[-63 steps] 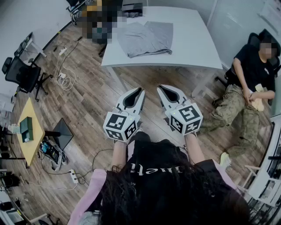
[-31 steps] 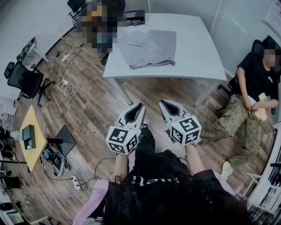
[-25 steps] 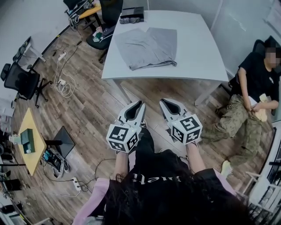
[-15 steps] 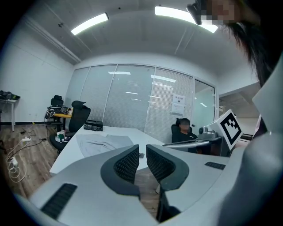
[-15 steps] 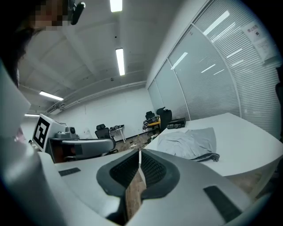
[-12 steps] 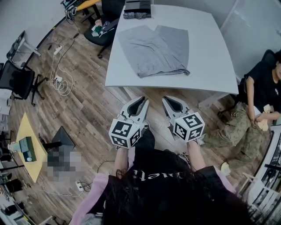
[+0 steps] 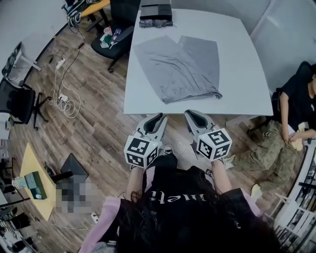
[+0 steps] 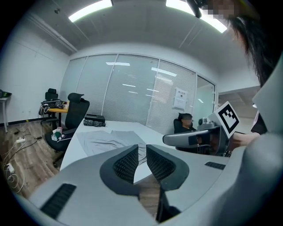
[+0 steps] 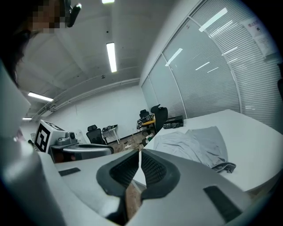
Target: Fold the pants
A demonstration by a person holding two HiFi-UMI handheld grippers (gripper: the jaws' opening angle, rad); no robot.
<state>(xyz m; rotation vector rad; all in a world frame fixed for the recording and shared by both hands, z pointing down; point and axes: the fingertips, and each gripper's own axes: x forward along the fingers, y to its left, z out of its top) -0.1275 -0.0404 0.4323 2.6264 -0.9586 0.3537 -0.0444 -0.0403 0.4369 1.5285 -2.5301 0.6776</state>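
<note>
Grey pants (image 7: pixel 180 66) lie spread flat on a white table (image 7: pixel 247 94), legs pointing to the far end, waistband near the front edge. Both grippers hang in the air just short of the table's near edge, above the wooden floor. My left gripper (image 7: pixel 159 117) is shut with only a thin slit between its pads and nothing in it. My right gripper (image 7: pixel 191 114) is shut and empty too. The left gripper view shows the pants (image 8: pixel 108 142) ahead beyond the jaws. In the right gripper view the pants (image 9: pixel 194 143) lie ahead to the right.
A black folded item (image 7: pixel 156 12) sits at the table's far end. A black office chair (image 7: pixel 116 37) stands at the far left corner. A person (image 7: pixel 291 113) sits on a chair right of the table. Cables (image 7: pixel 64 99) lie on the floor at left.
Both grippers have moved forward toward the table together. The table and pants now sit nearer and larger in the head view. The jaws have stayed shut.
</note>
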